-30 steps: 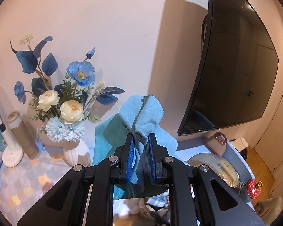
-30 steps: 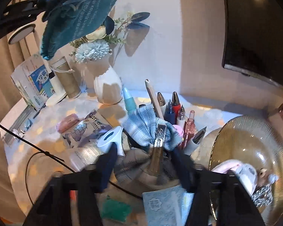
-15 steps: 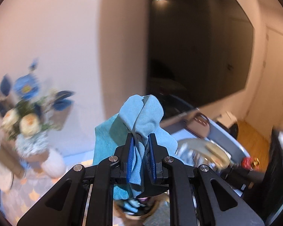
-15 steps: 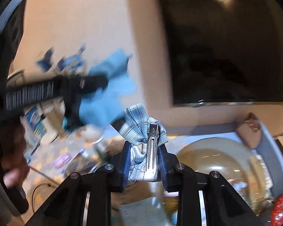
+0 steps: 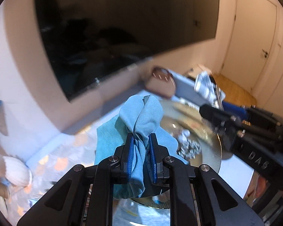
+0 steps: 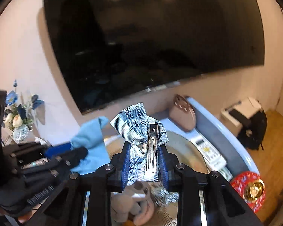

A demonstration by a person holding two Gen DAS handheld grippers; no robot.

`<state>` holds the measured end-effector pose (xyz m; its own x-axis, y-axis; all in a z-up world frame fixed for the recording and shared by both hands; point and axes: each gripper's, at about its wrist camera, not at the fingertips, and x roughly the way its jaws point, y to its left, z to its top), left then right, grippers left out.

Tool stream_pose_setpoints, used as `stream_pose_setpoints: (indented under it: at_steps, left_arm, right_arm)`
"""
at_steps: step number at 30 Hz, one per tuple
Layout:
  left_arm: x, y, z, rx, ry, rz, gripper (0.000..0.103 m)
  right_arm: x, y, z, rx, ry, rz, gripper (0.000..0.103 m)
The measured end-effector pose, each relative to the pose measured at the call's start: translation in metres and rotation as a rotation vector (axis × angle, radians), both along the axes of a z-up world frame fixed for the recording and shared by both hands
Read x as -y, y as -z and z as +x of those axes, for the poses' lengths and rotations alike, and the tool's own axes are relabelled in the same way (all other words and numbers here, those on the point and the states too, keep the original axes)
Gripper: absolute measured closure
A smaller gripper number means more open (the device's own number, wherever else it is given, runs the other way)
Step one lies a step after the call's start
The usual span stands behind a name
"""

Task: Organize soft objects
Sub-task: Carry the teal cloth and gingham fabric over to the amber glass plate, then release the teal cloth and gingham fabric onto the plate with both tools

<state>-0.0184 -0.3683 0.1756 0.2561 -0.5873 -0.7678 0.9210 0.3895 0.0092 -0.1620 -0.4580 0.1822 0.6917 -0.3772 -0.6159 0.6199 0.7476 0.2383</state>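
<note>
1. The left gripper [image 5: 140,151] has its fingers clenched on a light blue cloth [image 5: 141,116]; the cloth bunches up past the fingertips and drapes down between and to the left of them.
2. The right gripper [image 6: 144,159] has its fingers clenched on a blue plaid bow [image 6: 134,127] with a metal clip [image 6: 152,146] lying along its front, between the fingers.
3. Beyond and below the left fingers sits a gold glass bowl [image 5: 213,150] on the surface [image 5: 66,146], with crumpled silvery items inside, just right of the cloth.
4. In the left wrist view the right gripper [image 5: 217,113] comes in from the right, above the bowl's far rim, carrying the plaid bow [image 5: 205,86].
5. Under the right fingers, a beige plush toy [image 6: 139,205] lies in the bowl [image 6: 186,146].
6. Right of the right fingers are a white remote [image 6: 209,150] and a red round ornament [image 6: 249,190]; a brown pouch [image 6: 183,111] stands beyond them.
7. A flower vase [image 6: 18,116] stands far left of the right fingers, under a dark screen [image 6: 151,47].
</note>
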Motion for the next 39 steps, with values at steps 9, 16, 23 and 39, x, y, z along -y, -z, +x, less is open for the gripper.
stream_pose_setpoints:
  at_steps: [9, 16, 23, 39]
  left_arm:
    - [0.016, 0.034, -0.014, -0.032, 0.055, 0.124, 0.039]
    - [0.013, 0.024, -0.008, -0.038, 0.041, 0.087, 0.032]
    - [0.012, 0.027, -0.003, -0.056, 0.014, 0.095, 0.032]
    - [0.006, 0.026, -0.001, -0.068, -0.005, 0.101, 0.032]
  right_arm:
    - [0.007, 0.027, -0.004, -0.052, 0.01, 0.093, 0.038]
    - [0.017, 0.025, -0.017, -0.037, 0.043, 0.099, 0.033]
    - [0.017, 0.027, -0.018, -0.045, 0.036, 0.104, 0.033]
    - [0.012, 0.032, -0.013, -0.08, 0.019, 0.117, 0.032]
